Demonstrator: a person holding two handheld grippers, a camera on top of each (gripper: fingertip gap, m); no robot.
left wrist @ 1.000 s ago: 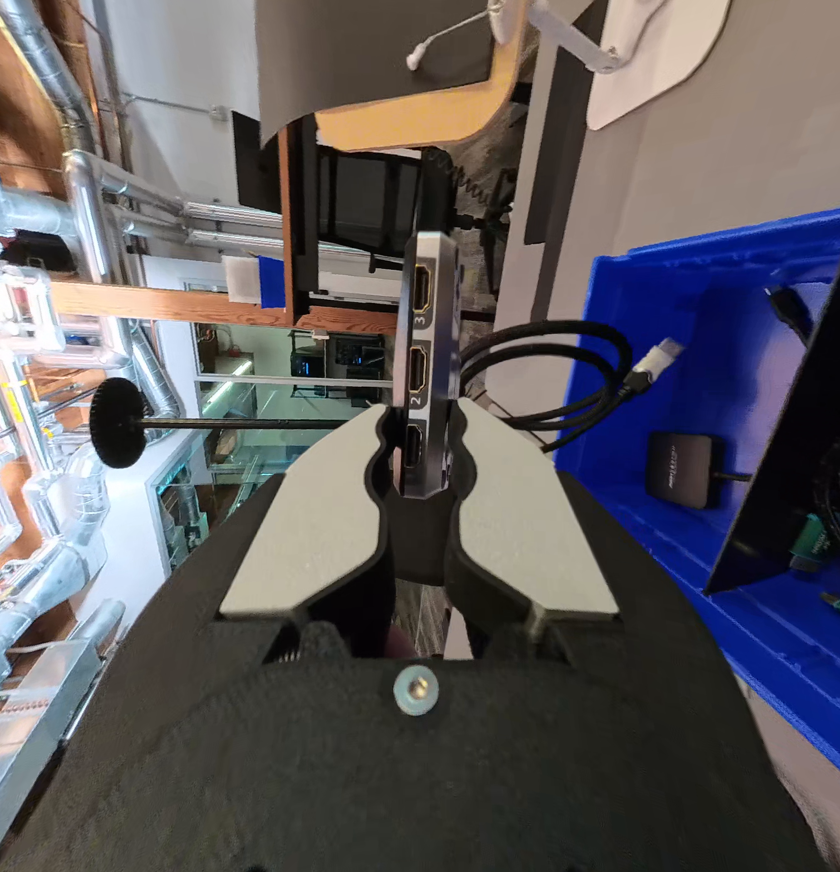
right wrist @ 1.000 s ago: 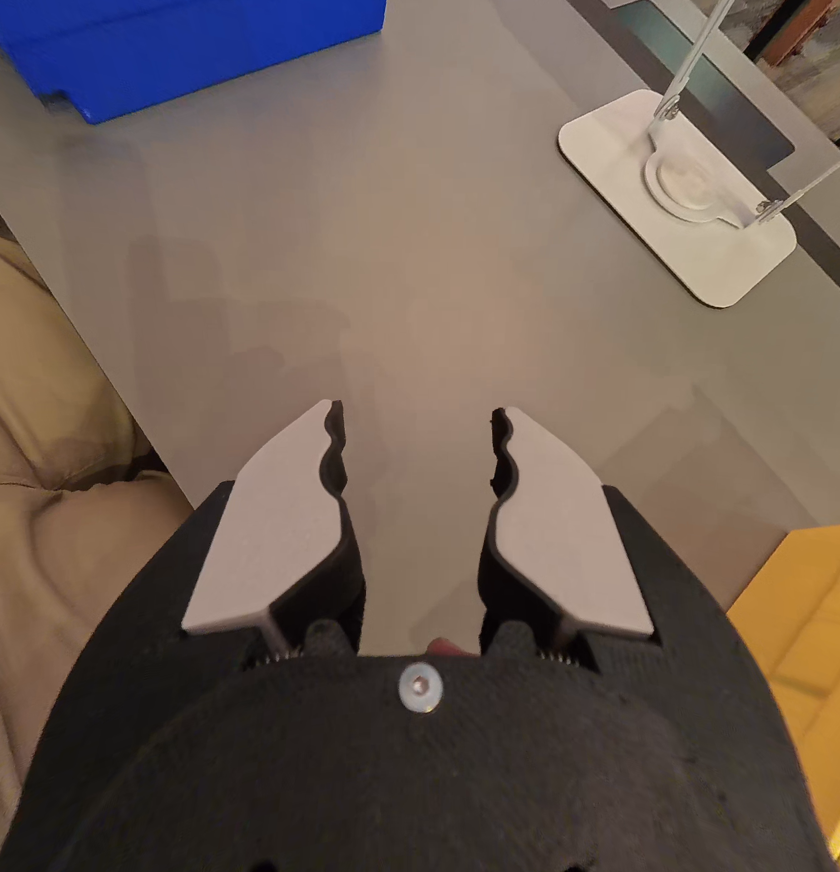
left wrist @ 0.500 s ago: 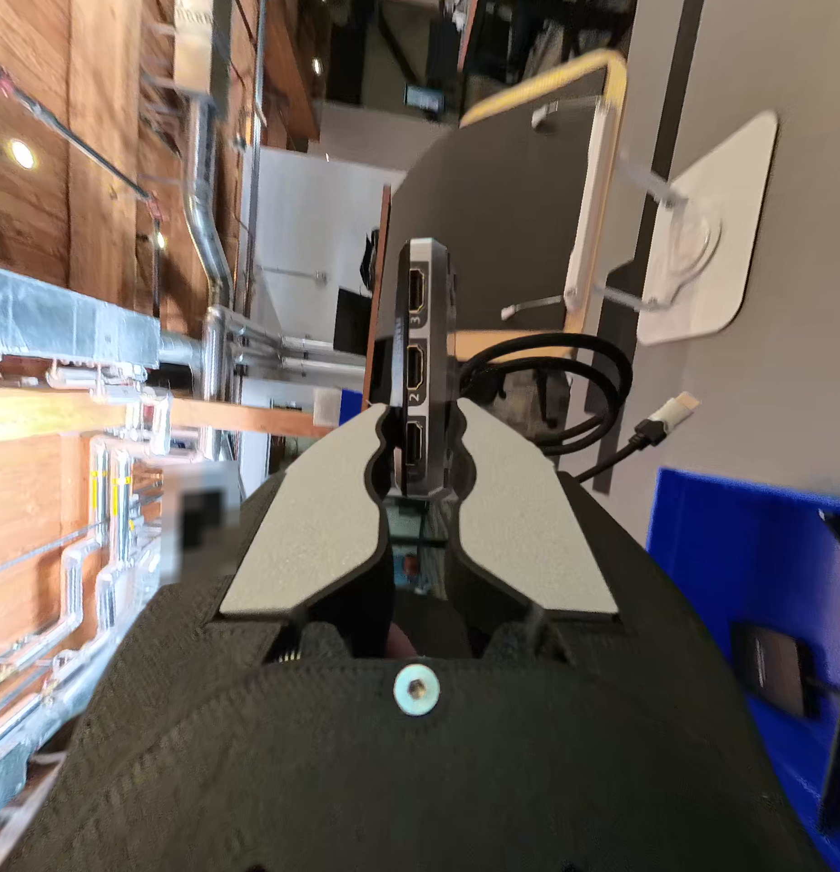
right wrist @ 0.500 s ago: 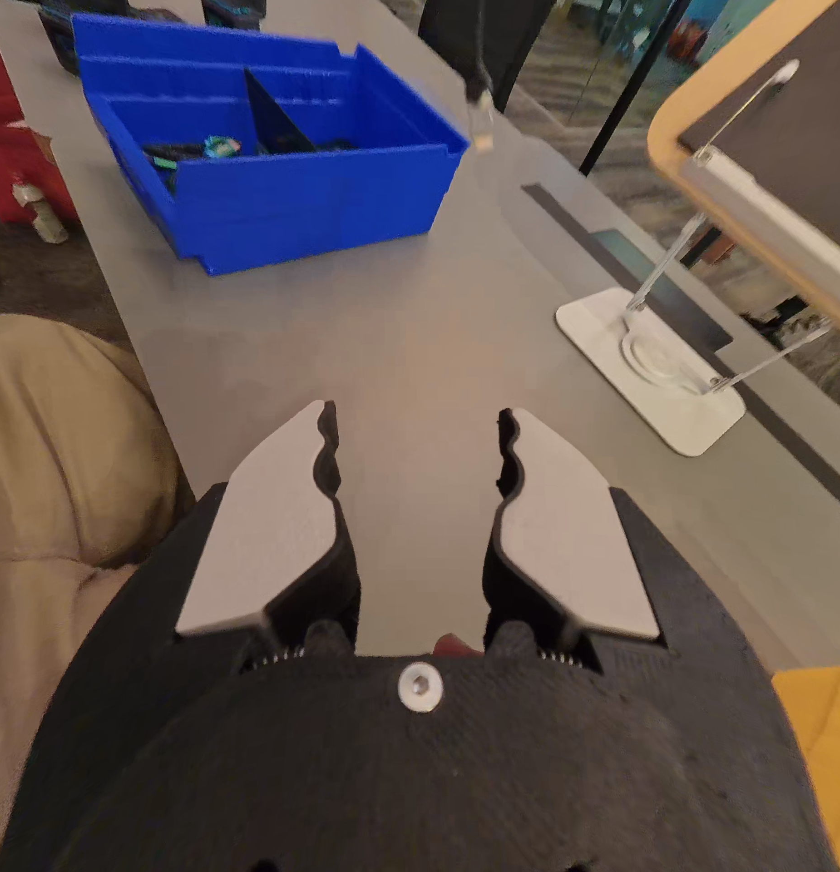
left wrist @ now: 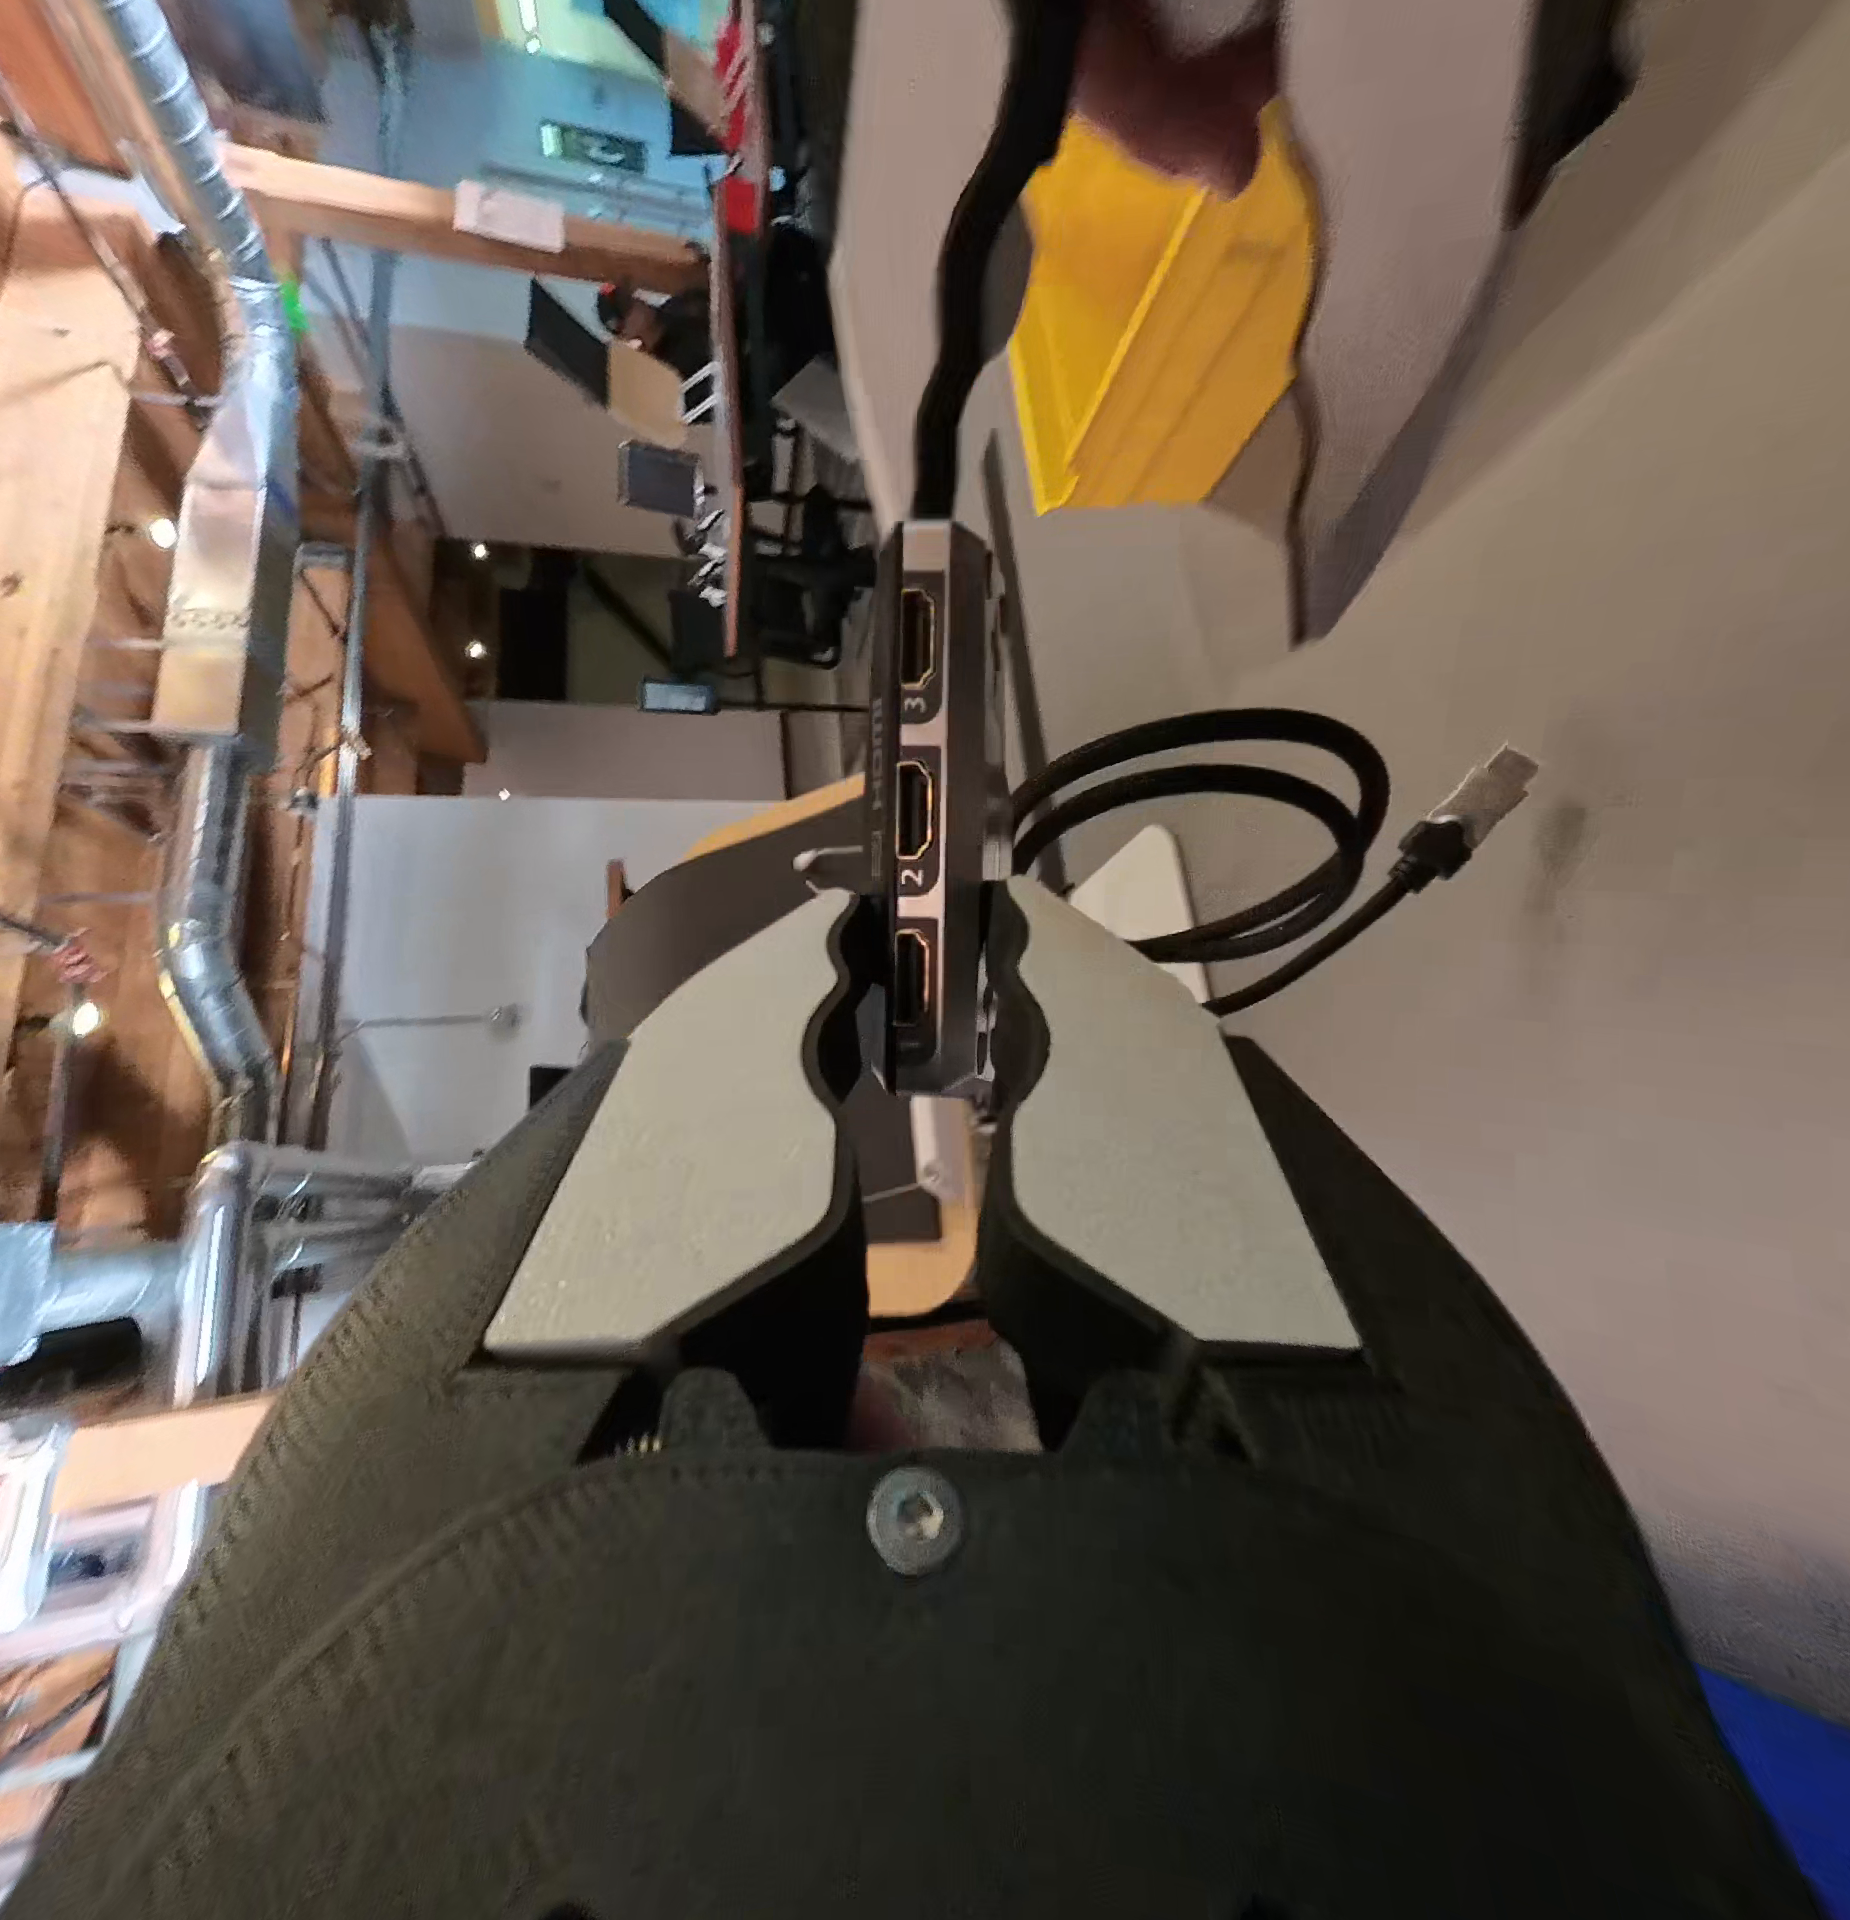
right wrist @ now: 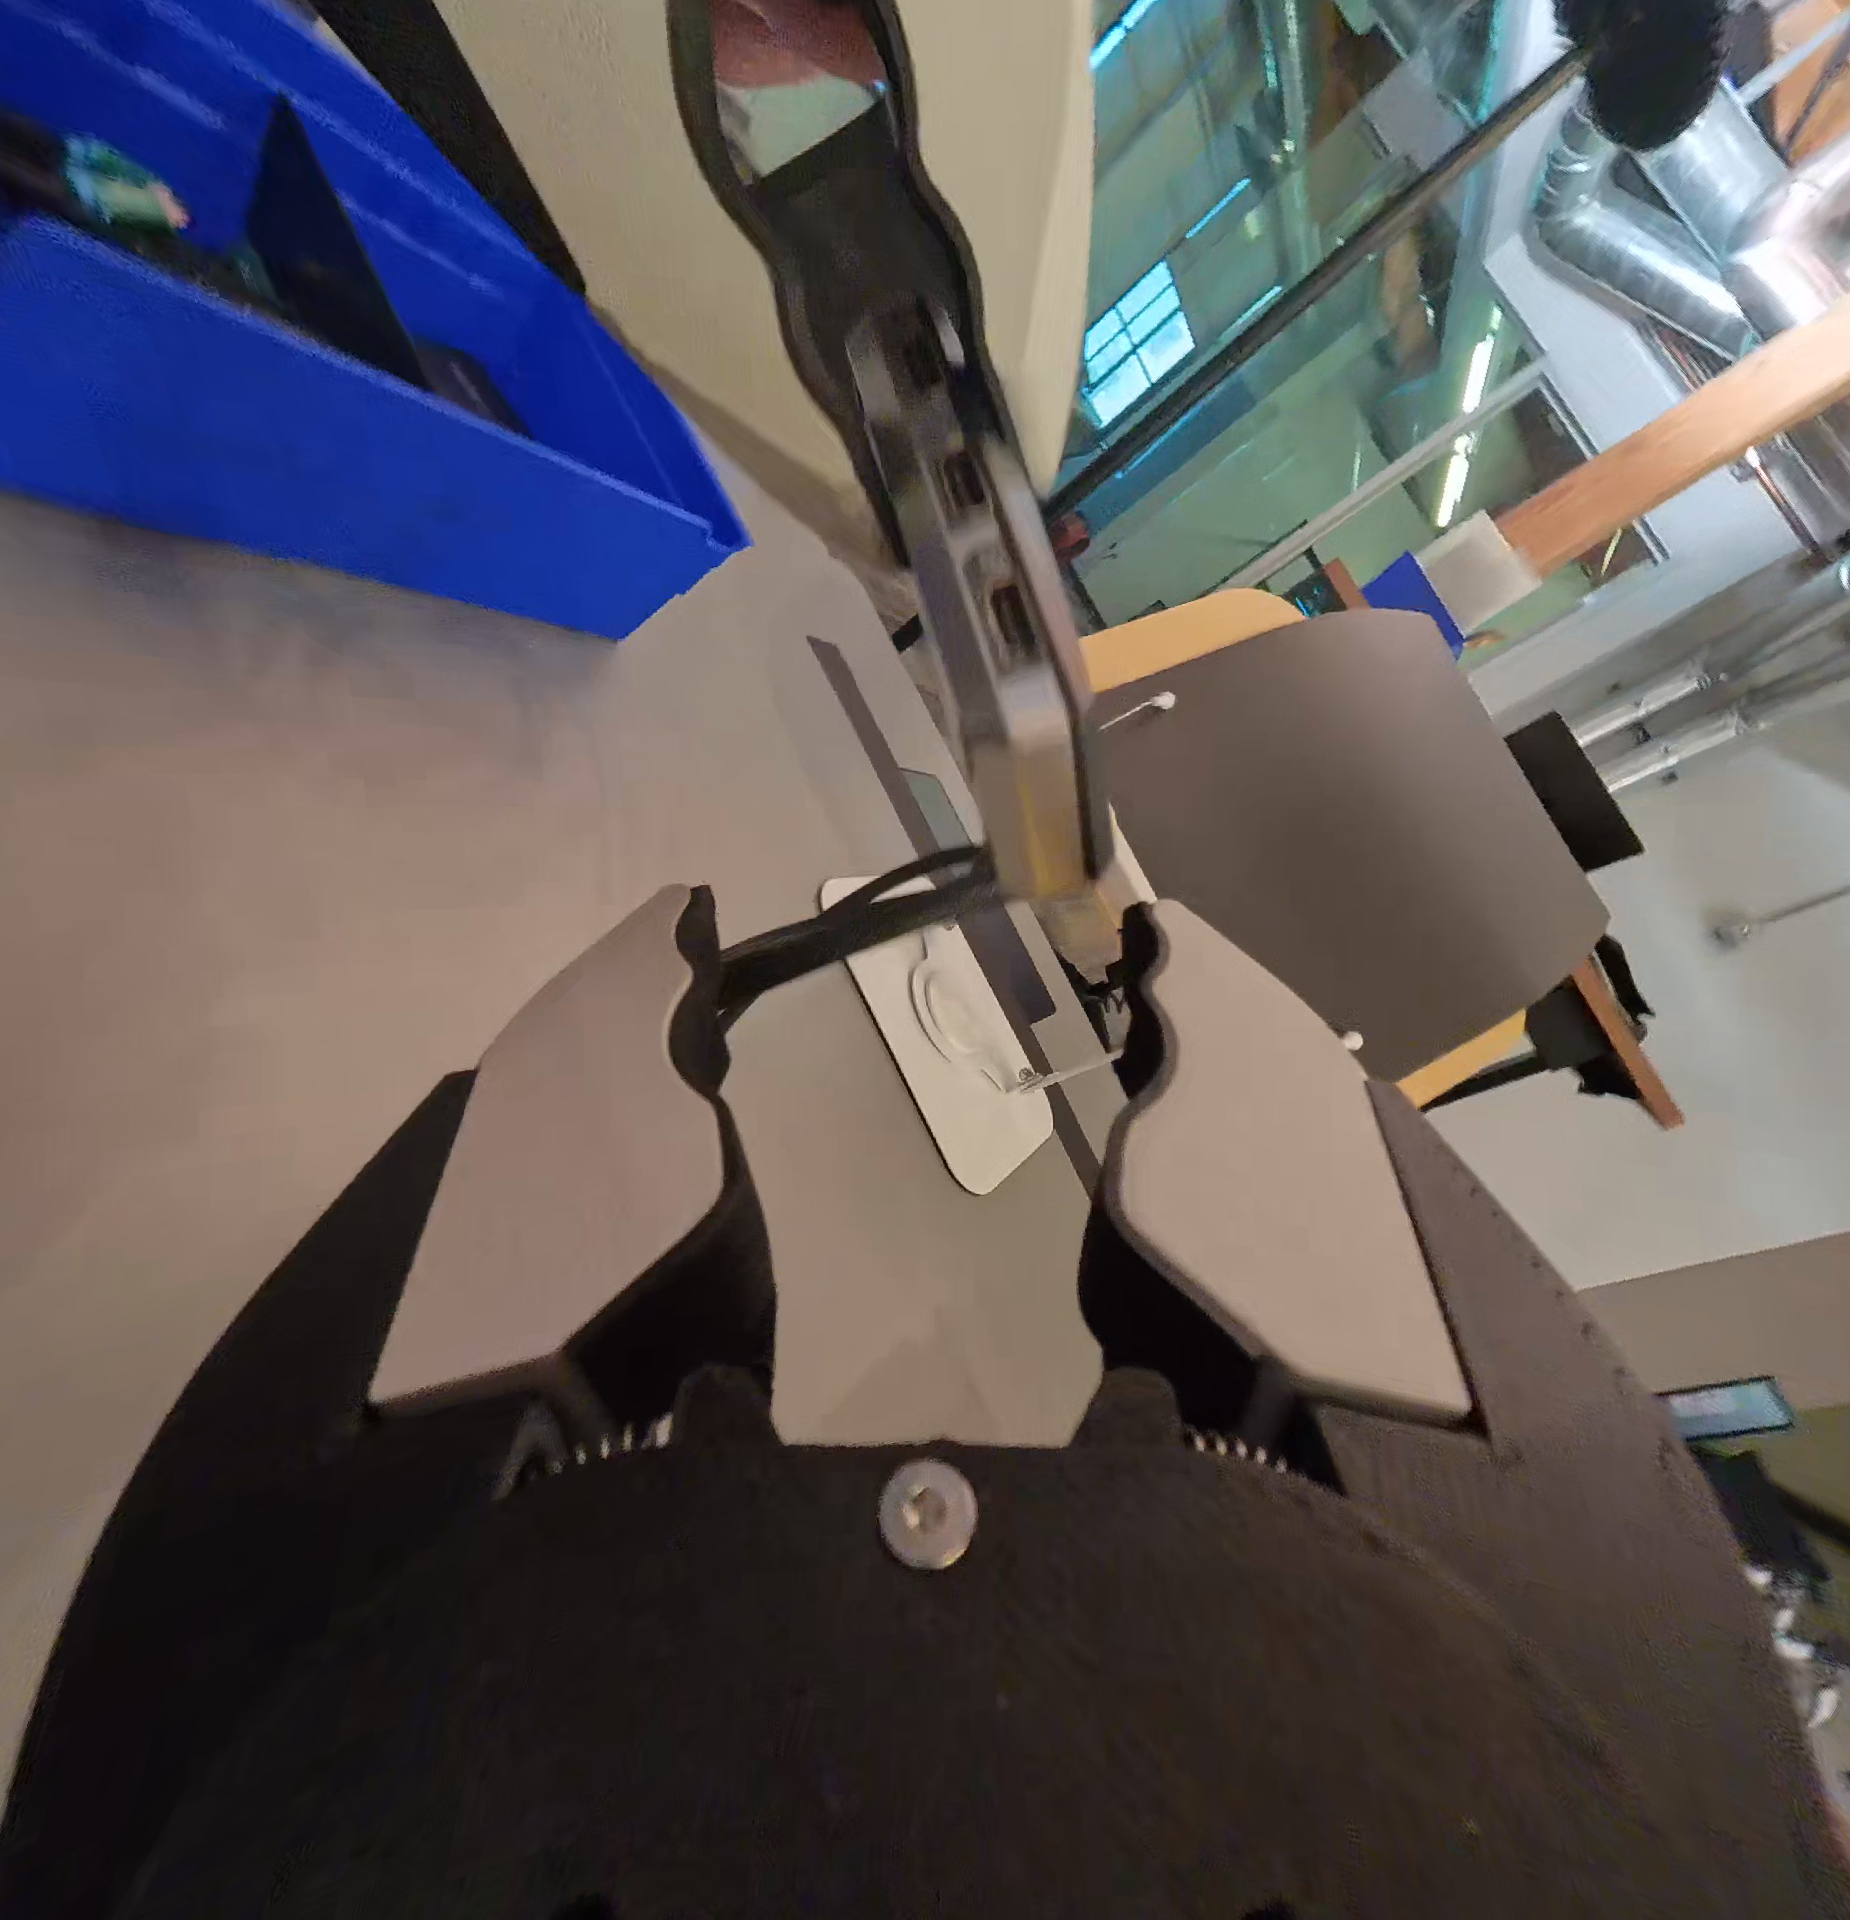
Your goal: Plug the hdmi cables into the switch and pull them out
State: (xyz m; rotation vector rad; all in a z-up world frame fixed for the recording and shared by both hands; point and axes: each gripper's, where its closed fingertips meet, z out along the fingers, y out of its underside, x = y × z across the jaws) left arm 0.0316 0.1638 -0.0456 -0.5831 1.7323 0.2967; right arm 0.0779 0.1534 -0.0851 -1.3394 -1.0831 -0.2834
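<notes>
The left claw (left wrist: 926, 961) was clamped on one end of the slim grey HDMI switch (left wrist: 936, 790), which was held clear of the grey worktop (left wrist: 1586, 1143) with its row of three ports facing the left wrist camera. The nearest port sat between the claw's fingers (left wrist: 692, 1132); the other two stood beyond the tips, and all three showed no plug in them. A black braided cable (left wrist: 1212, 727) looped out from behind the switch on the worktop side and ended in a loose silver-tipped plug (left wrist: 1482, 790) that hung free. Past the far end of the switch, the other claw appeared as a dark, blurred outline in front of a yellow bin (left wrist: 1160, 312). From the right wrist camera, the right claw (right wrist: 916, 935) was spread wide and held nothing; its tips sat at the free end of the switch (right wrist: 1014, 665), the right-hand fingertip (right wrist: 1144, 935) just beside that end, though blur made it hard to tell if they touched. The black cable (right wrist: 848, 925) passed between the two fingers. A blue bin (right wrist: 277, 416) with a dark divider stood on the worktop (right wrist: 277, 935) behind, and a white stand base (right wrist: 962, 1039) lay flat beyond the claw.
</notes>
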